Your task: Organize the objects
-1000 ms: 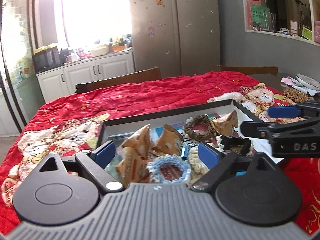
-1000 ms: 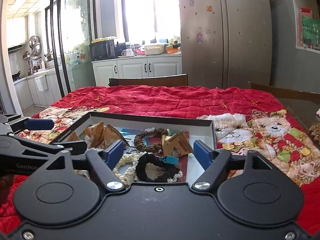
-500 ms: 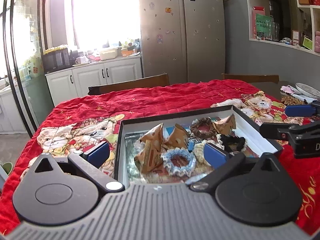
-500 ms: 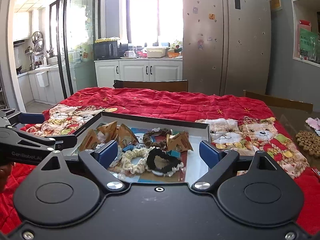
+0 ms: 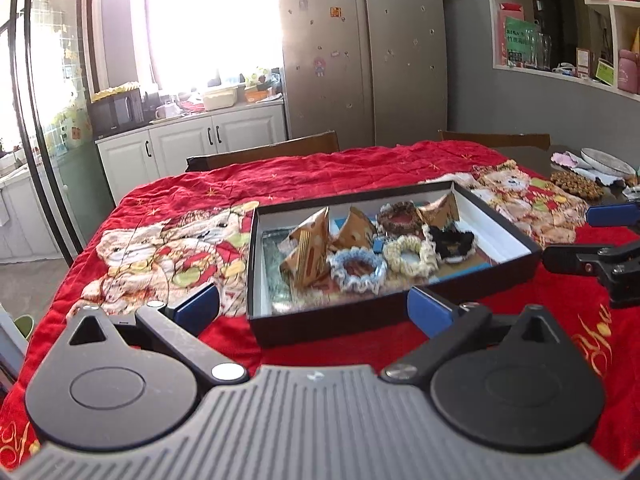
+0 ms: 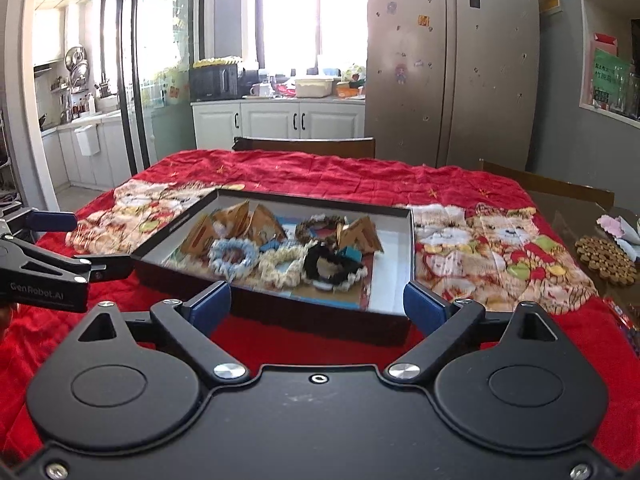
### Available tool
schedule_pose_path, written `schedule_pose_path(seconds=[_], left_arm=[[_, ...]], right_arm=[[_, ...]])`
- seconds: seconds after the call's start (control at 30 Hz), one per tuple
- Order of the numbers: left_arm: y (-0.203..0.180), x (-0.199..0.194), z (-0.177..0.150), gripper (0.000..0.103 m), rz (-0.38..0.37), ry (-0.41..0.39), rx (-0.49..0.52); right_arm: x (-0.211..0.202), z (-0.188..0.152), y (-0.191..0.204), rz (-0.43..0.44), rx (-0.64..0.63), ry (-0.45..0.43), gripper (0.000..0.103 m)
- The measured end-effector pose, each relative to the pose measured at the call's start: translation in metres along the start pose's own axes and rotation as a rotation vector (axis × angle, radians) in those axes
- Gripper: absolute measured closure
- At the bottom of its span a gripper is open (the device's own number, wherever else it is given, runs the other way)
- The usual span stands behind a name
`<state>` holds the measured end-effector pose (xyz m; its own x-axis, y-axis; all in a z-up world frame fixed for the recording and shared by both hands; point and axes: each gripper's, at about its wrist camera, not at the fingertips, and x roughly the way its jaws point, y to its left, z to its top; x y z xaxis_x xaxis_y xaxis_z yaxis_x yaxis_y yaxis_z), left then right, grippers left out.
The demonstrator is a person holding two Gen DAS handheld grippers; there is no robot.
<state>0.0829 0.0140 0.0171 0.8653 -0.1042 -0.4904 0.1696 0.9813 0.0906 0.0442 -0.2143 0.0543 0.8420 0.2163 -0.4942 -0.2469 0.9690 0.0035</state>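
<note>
A black shallow box (image 5: 400,312) (image 6: 280,308) sits on the red quilt. It holds brown triangular packets (image 5: 308,252) (image 6: 240,220), a blue scrunchie (image 5: 358,270) (image 6: 234,256), a cream scrunchie (image 5: 412,254) (image 6: 284,266), a black scrunchie (image 5: 454,240) (image 6: 332,266) and a brown scrunchie (image 5: 400,216) (image 6: 320,224). My left gripper (image 5: 314,306) is open and empty, just short of the box's near wall. My right gripper (image 6: 318,304) is open and empty at the box's near right corner. Each gripper shows at the edge of the other's view.
The red teddy-bear quilt (image 5: 168,240) covers the table. A brown beaded trivet (image 6: 606,260) and a plate (image 5: 606,160) lie on the bare table at the right. Wooden chairs (image 6: 304,146) stand at the far side, with fridge and kitchen cabinets behind.
Both grippers have pulled back and up from over the box. The box and its contents look smaller and farther. Both grippers stay open and empty.
</note>
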Motion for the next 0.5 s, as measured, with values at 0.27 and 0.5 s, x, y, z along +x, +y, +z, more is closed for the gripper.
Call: schedule_pose_path(seconds=[0.27,0.5], left_arm=[[-0.004,-0.015,-0.017,0.000,0.001,0.025,0.002],[-0.003,-0.019,-0.027,0.000,0.003,0.043,-0.053]], right_arm=[[-0.011,-0.020,0.005,-0.004,0.007,0.045,0.009],[-0.017,-0.031,0.006,-0.034,0.023,0.067,0.007]])
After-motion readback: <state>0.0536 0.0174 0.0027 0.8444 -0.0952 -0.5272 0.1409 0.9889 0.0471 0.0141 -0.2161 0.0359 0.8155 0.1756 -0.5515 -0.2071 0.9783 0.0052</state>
